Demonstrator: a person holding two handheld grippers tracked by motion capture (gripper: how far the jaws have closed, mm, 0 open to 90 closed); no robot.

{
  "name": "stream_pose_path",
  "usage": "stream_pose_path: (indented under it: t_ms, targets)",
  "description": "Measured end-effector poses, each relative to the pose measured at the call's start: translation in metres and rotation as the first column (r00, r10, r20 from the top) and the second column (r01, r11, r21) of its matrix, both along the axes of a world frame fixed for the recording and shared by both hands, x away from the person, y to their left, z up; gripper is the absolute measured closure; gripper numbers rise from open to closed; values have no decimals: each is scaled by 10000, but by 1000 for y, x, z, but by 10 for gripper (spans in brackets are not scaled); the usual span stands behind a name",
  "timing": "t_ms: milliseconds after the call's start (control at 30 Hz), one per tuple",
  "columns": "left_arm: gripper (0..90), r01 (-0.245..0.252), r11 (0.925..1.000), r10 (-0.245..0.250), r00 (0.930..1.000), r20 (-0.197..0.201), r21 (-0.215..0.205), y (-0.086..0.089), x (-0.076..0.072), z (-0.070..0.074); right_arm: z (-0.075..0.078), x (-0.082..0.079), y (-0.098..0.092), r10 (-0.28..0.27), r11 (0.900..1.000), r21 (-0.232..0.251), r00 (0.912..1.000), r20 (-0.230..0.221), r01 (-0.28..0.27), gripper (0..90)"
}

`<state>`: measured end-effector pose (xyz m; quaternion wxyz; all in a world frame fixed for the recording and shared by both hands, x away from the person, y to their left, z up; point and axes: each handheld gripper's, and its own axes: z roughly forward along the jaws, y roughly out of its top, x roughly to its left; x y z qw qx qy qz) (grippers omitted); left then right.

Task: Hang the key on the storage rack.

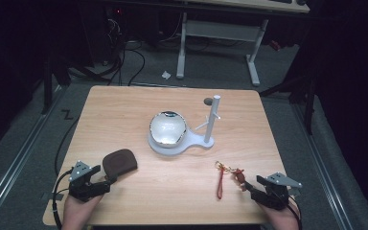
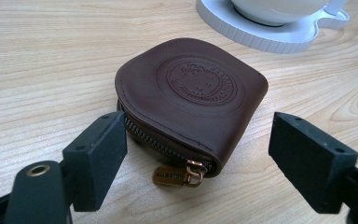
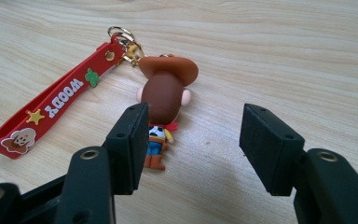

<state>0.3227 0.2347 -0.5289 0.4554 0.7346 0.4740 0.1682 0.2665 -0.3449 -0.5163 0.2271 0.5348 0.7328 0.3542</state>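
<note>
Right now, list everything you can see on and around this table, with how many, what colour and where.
Coin pouch: one, dark brown, zipped, near left of the table, in front of the left gripper.
Keychain: one, cowboy figure on a red strap, near right, in front of the right gripper.
Bowl: one, shiny silver, table centre, on the stand.
Stand: one, white base with upright post, centre.
Table: one, light wood.
Desk frame: one, white, behind the table.
Left gripper: one, black, open.
Right gripper: one, black, open.
</note>
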Motion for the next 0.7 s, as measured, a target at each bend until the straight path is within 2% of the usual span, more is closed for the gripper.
stream_pose_path:
  t_ms: [433,600,700]
  targets:
    - [201,-14,10000,13,9999,109,56,-1,-1,1,-1,0,1,181,9998,-52,9998,46,-181,478]
    - [205,9,10000,-9,9999,134,-6,-1,-1,1,1,0,1,260,9996,-149,9996,86,-259,497]
    - [207,66,9998,-63,9998,167,-199,0,0,1,5,3,-3,286,9994,-198,9996,70,-285,502]
